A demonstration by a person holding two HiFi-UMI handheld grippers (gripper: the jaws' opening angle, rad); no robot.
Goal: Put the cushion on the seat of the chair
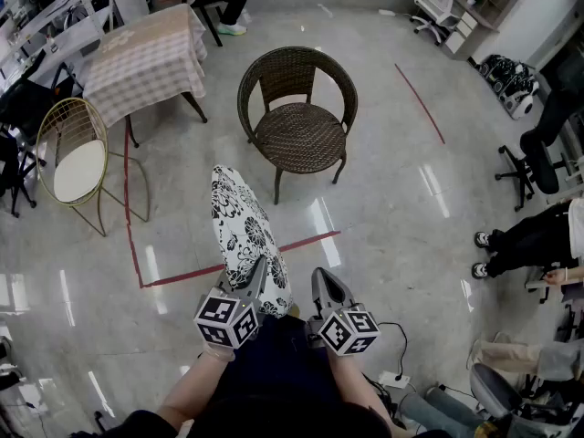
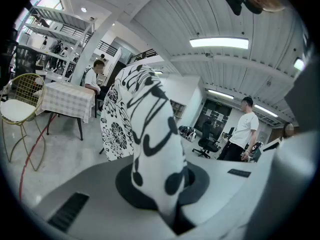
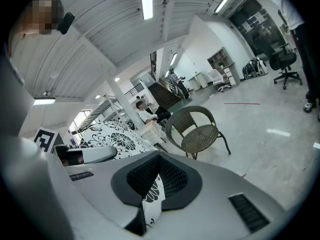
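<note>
The black-and-white floral cushion hangs on edge in front of me, above the floor. My left gripper is shut on its near edge, and the fabric rises from between the jaws in the left gripper view. My right gripper is shut on a corner of the cushion, pinched between its pads. The brown wicker chair stands farther ahead on the floor, its seat bare. The cushion is apart from the chair.
A gold wire chair with a white seat and a table with a checked cloth stand at the left. Red tape lines cross the floor. A person's legs and office chairs are at the right, with cables near my feet.
</note>
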